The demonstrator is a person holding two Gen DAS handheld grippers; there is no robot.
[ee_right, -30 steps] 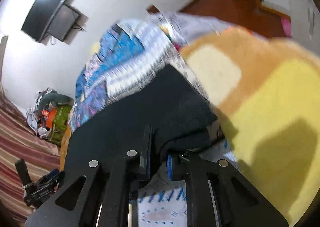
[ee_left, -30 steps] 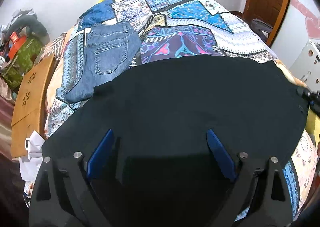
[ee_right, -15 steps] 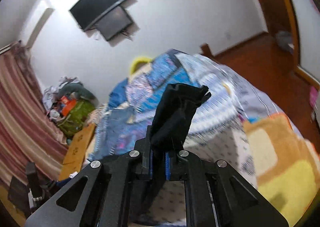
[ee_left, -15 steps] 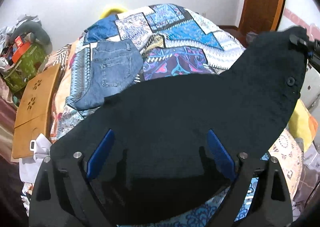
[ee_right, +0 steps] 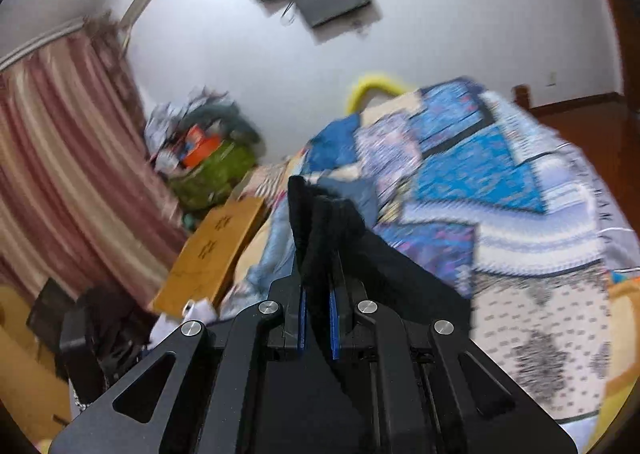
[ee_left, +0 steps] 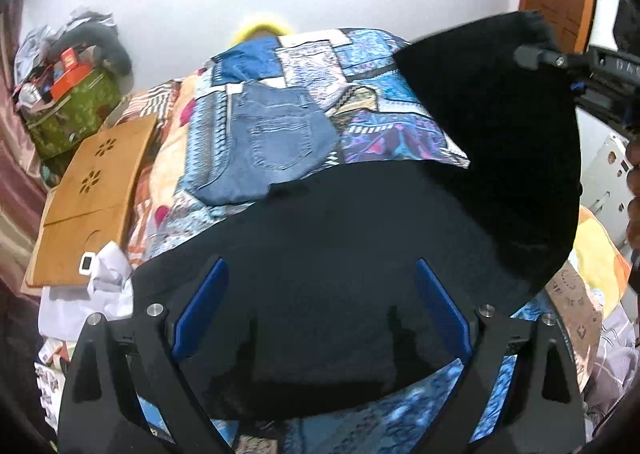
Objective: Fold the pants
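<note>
While the black fabric pants (ee_left: 360, 254) lie spread over the patchwork-quilted bed (ee_left: 372, 66), the right gripper (ee_right: 318, 318) has its fingers (ee_right: 301, 314) clamped on one bunched end of the cloth, held raised above the quilt, presumably so that end can be carried across for a fold. The left gripper (ee_left: 320, 314) hovers over the nearer part of the pants with its blue-padded fingers (ee_left: 200, 310) spread wide, gripping nothing, likely ready to pin or smooth the cloth. Folded blue denim jeans (ee_left: 272, 142) rest just beyond, touching the pants' edge.
</note>
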